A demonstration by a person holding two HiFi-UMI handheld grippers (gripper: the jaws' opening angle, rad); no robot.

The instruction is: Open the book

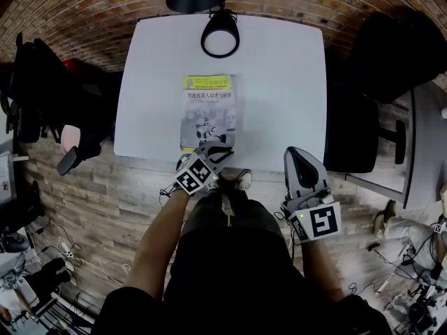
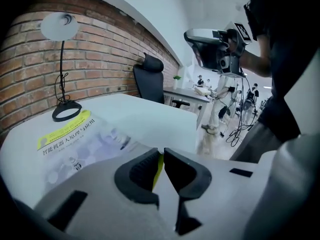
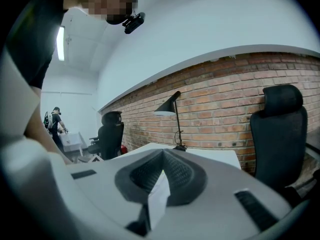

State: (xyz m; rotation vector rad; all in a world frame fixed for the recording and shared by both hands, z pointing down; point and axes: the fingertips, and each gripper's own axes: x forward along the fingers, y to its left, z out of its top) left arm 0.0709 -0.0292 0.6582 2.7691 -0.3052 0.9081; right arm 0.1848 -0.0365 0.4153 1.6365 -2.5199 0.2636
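Observation:
A closed book (image 1: 208, 110) with a yellow band across its far end lies on the white table (image 1: 279, 82). My left gripper (image 1: 218, 147) sits at the book's near right corner. In the left gripper view the jaws (image 2: 161, 151) stand almost together, with a thin yellow-edged strip of the book's cover (image 2: 75, 144) pinched between the pads. My right gripper (image 1: 296, 153) hovers at the table's front edge, right of the book and apart from it. Its dark pads meet at their tips (image 3: 162, 154) with nothing held.
A black desk lamp (image 1: 219, 37) stands at the table's far edge, beyond the book. Black office chairs stand to the right (image 1: 391, 68) and left (image 1: 28, 89) of the table. A brick wall runs behind. Cables lie on the wooden floor.

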